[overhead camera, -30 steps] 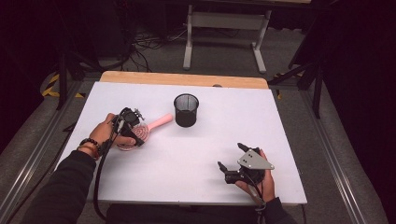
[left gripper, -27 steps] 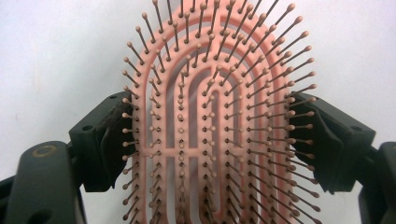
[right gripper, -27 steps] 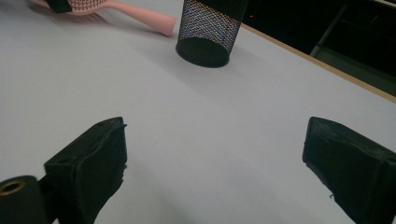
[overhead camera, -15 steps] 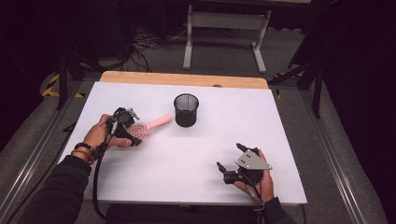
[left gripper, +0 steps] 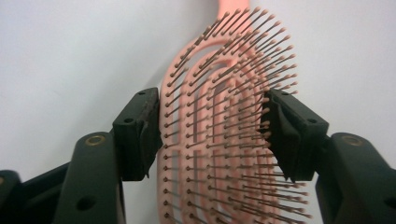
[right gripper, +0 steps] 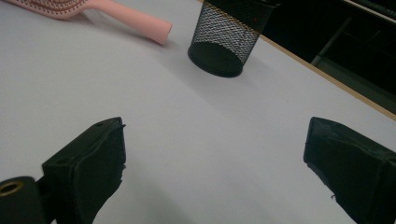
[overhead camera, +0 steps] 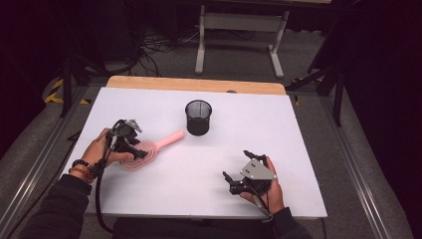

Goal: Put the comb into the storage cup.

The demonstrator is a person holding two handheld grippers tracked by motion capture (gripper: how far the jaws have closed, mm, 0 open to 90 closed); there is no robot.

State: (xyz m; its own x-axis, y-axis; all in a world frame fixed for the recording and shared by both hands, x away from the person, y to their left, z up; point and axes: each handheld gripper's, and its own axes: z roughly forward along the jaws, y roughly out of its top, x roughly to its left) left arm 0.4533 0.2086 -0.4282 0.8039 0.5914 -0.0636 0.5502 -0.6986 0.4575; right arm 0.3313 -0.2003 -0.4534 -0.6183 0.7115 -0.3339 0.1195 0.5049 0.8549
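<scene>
You worked at a white table with a wooden strip along its far edge. Grey floor beyond, cables tangled there, a grey metal stand behind. Surroundings lay dark.

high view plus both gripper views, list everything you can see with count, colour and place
hairbrush: 1, pink, left part of the table, bristles up, handle pointing toward the cup
mesh cup: 1, black, upright, middle of the table toward the far edge
table: 1, white top with a wooden strip along the far edge
frame: 1, grey metal, on the floor beyond the table
cables: several, dark, on the floor beyond the table
left gripper: 1, black, jaws have just been closing and sit against both sides of the hairbrush head
right gripper: 1, black, jaws wide apart over bare table, near right
hands: 2, one on each gripper
</scene>
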